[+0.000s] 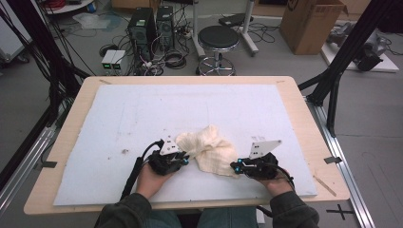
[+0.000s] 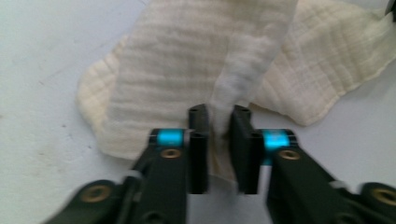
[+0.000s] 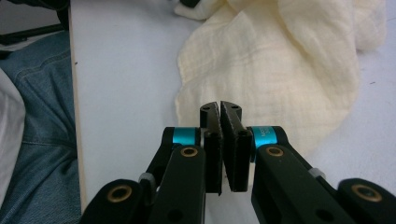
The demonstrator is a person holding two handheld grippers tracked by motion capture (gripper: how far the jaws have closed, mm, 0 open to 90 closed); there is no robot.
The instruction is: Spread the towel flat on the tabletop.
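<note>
Left gripper (image 2: 218, 122): pinched a raised fold of the cream cloth (image 1: 211, 148).
Right gripper (image 3: 220, 112): jaws pressed together at the cloth's near edge.

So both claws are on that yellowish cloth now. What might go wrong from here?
1. The left gripper pinches just a thin ridge of the cloth, so a pull might slip it free.
2. The right gripper has its jaws nearly together at the cloth's edge; whether fabric sits between them is unclear, so it may lift nothing.
3. The cloth lies crumpled, so pulling could drag it bunched rather than spread it.
</note>
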